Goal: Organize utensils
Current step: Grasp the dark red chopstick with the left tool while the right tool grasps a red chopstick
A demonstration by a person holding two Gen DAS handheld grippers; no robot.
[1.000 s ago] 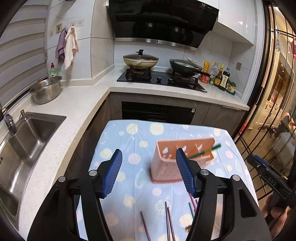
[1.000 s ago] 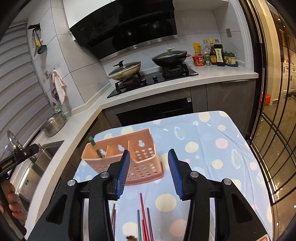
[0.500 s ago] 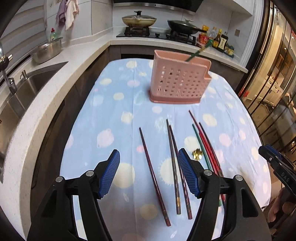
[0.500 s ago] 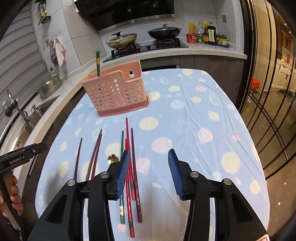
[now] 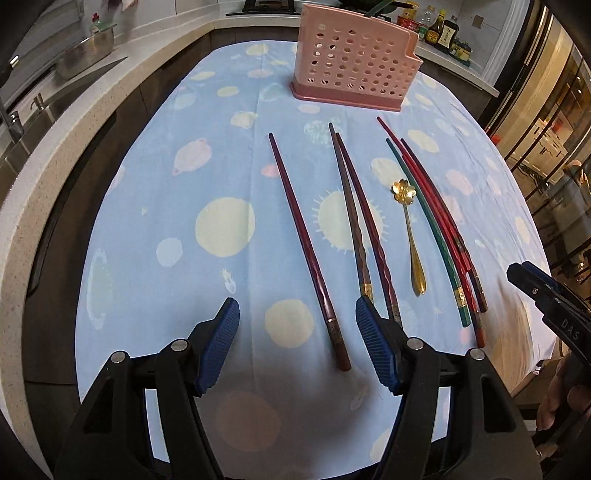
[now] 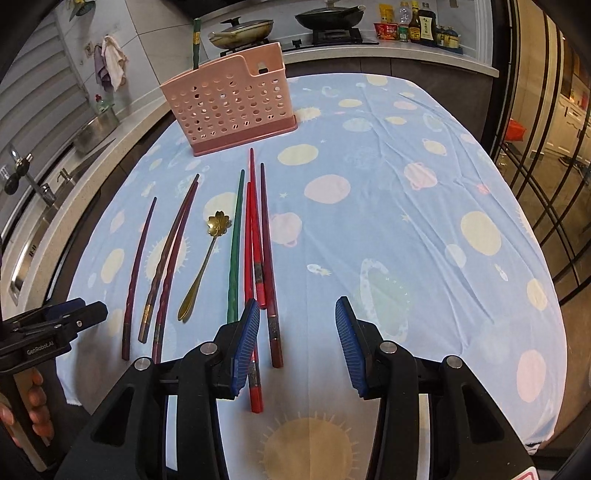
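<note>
Nearest in the left wrist view, the left gripper [image 5: 297, 343] stands open above the blue patterned tablecloth [image 5: 184, 177], its blue pads spread wide with nothing pinched. The near end of a single dark red chopstick [image 5: 306, 243] lies on the cloth in the gap between them, untouched as far as the view shows.

In the right wrist view, the right gripper [image 6: 297, 341] is also open and empty, hanging over the near ends of a bunch of chopsticks. Its left pad sits in front of a bright red chopstick [image 6: 253, 266].

Farther out, the utensils lie in a loose row on the cloth, all pointing away. From left to right: the single dark red chopstick, a brown pair [image 5: 360, 221] touching along their length, a small gold spoon [image 5: 408, 229] with a flower-shaped bowl, a green chopstick [image 5: 428, 229], then the red ones bunched together.

Beyond them, well apart from the row, a pink holder with holes [image 6: 232, 107] stands upright. One green chopstick [image 6: 195, 44] sticks up from its left end.

Behind the table run a kitchen counter, a stove with two pans [image 6: 325, 16] and some bottles [image 6: 417, 26].
</note>
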